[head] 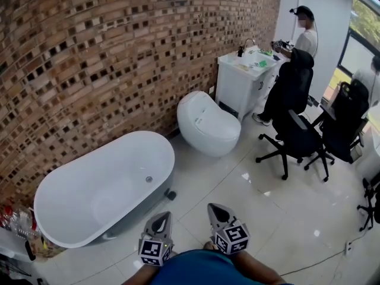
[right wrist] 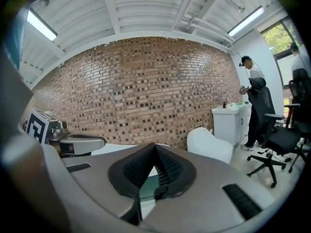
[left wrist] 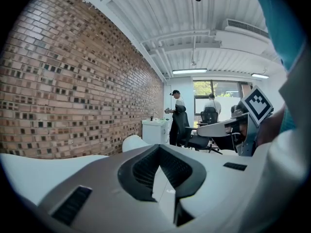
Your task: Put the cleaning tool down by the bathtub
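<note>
Near-left corner: a clutter of bottles [head: 16, 221] beside the bathtub's left end. Too small to tell whether the cleaning tool is among them.

Bathtub [head: 101, 189]: left of and beyond my jaws, its long axis running from near-left to far-right along the brick wall [head: 119, 46]. A small dark object [head: 170, 195] lies on the floor at its right end; I cannot identify it.

Left gripper [head: 164, 216]: jaws closed tip to tip, nothing between them. It is the one nearer the tub.

Right gripper [head: 214, 208]: jaws likewise closed and empty.

Finding: neither gripper carries the tool, and I cannot place it in any view.

Room: bare floor [head: 237, 212] between my jaws and the tub's near rim. The toilet [head: 206, 123] and office chairs [head: 294, 135] are well apart to the right.
</note>
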